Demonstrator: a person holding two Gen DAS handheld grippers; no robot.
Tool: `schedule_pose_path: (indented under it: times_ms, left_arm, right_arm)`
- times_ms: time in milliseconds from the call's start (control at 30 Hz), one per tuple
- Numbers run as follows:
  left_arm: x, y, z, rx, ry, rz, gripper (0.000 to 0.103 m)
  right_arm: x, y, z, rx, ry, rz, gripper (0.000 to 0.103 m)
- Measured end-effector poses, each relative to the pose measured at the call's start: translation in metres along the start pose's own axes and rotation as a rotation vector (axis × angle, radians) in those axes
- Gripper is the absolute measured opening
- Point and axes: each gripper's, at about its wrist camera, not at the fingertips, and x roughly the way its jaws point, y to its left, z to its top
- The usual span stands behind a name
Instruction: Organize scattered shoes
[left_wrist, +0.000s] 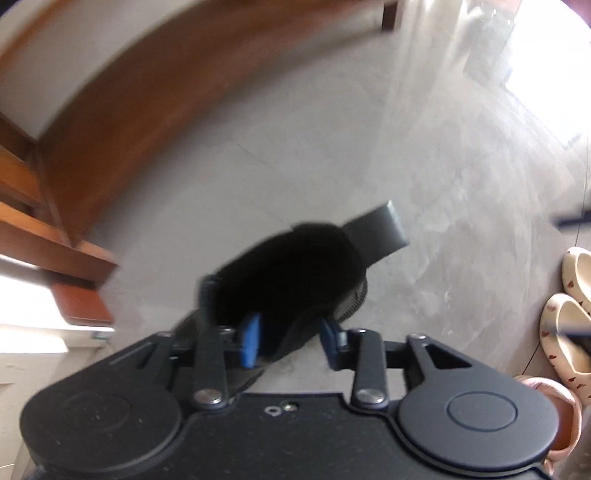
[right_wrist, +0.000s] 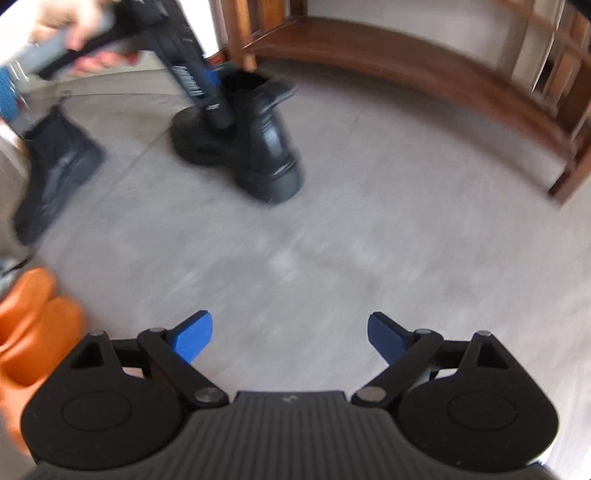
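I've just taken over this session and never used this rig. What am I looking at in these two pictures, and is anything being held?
There is no robot arm: a person carries a two-finger gripper in each hand, with a camera on each looking along its blue pads. The left camera shows the left gripper closed on the collar of a black boot. The right camera sees that same boot from across the grey floor, and a second black boot nearby. The right gripper is open and holds nothing. Cream slippers and orange shoes lie at the edges.

Black chunky ankle boot (right_wrist: 251, 136), upright on grey floor, collar pinched
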Motion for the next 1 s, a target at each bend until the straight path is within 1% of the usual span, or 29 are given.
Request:
schedule_pose_path:
  times_ms: [33,67,100,133,167,233,267,300,333,367,400,433,500,567,600,633,700,767,833,867,900,933,967,1000]
  left_arm:
    - [-0.016,0.004,-0.008,0.001,-0.032,0.007,0.047]
    - [-0.025,0.006,-0.017,-0.015,-0.047,0.039,0.047]
    - [-0.037,0.009,-0.031,-0.043,-0.071,0.091,0.047]
    - [-0.048,0.013,-0.044,-0.071,-0.095,0.143,0.049]
    - [-0.057,0.014,-0.055,-0.096,-0.116,0.174,0.051]
    - [-0.071,0.018,-0.093,-0.237,-0.174,0.192,0.055]
    - [-0.071,0.017,-0.105,-0.306,-0.180,0.204,0.056]
    - [-0.071,0.017,-0.122,-0.399,-0.185,0.220,0.056]
    - [-0.069,0.016,-0.134,-0.467,-0.186,0.234,0.057]
    - [-0.067,0.016,-0.141,-0.511,-0.185,0.243,0.057]
    - [-0.065,0.014,-0.152,-0.562,-0.187,0.237,0.057]
    - [-0.064,0.009,-0.166,-0.619,-0.190,0.218,0.057]
    - [-0.062,-0.001,-0.193,-0.717,-0.195,0.189,0.058]
    - [-0.063,-0.011,-0.210,-0.764,-0.200,0.188,0.058]
    - [-0.065,-0.015,-0.217,-0.790,-0.203,0.190,0.058]
    - [-0.067,-0.018,-0.223,-0.811,-0.208,0.192,0.058]
    - [-0.072,-0.021,-0.237,-0.862,-0.245,0.183,0.059]
    - [-0.077,-0.024,-0.252,-0.909,-0.284,0.156,0.059]
    - [-0.081,-0.027,-0.263,-0.942,-0.303,0.141,0.059]
    - [-0.082,-0.029,-0.267,-0.952,-0.306,0.136,0.059]
    - [-0.082,-0.029,-0.268,-0.954,-0.305,0.135,0.059]
    - [-0.082,-0.030,-0.269,-0.950,-0.309,0.135,0.059]
    - [-0.082,-0.031,-0.269,-0.942,-0.319,0.136,0.059]
    - [-0.083,-0.032,-0.269,-0.940,-0.327,0.136,0.059]
  right_arm:
    - [0.012,-0.005,0.015,0.047,-0.001,-0.023,0.093]
    - [0.020,-0.008,0.024,0.085,-0.004,-0.024,0.093]
    - [0.030,-0.009,0.037,0.136,-0.019,-0.008,0.093]
    - [0.040,-0.008,0.050,0.162,-0.037,0.003,0.093]
    - [0.048,-0.002,0.060,0.143,-0.048,-0.004,0.093]
    - [0.061,0.008,0.078,0.086,-0.068,-0.049,0.093]
    - [0.067,0.010,0.086,0.065,-0.075,-0.057,0.093]
    - [0.074,0.012,0.093,0.059,-0.073,-0.050,0.093]
    - [0.080,0.013,0.099,0.057,-0.067,-0.041,0.093]
    - [0.085,0.014,0.103,0.051,-0.065,-0.035,0.093]
    - [0.091,0.015,0.107,0.025,-0.068,-0.047,0.093]
    - [0.098,0.017,0.113,-0.010,-0.073,-0.069,0.103]
    - [0.107,0.015,0.121,-0.075,-0.085,-0.094,0.102]
    - [0.114,0.009,0.136,-0.118,-0.090,-0.153,0.102]
    - [0.116,0.005,0.143,-0.115,-0.094,-0.169,0.103]
    - [0.120,0.000,0.154,-0.098,-0.097,-0.162,0.102]
    - [0.126,0.000,0.169,-0.125,-0.087,-0.168,0.102]
    - [0.126,0.005,0.177,-0.195,-0.080,-0.250,0.102]
    - [0.103,0.004,0.173,-0.240,-0.087,-0.370,0.103]
    - [0.094,0.003,0.171,-0.250,-0.100,-0.393,0.103]
    - [0.079,0.004,0.169,-0.294,-0.138,-0.410,0.103]
    - [0.063,0.008,0.169,-0.362,-0.200,-0.419,0.103]
    - [0.054,0.014,0.174,-0.426,-0.239,-0.411,0.103]
    - [0.054,0.020,0.181,-0.474,-0.251,-0.402,0.103]
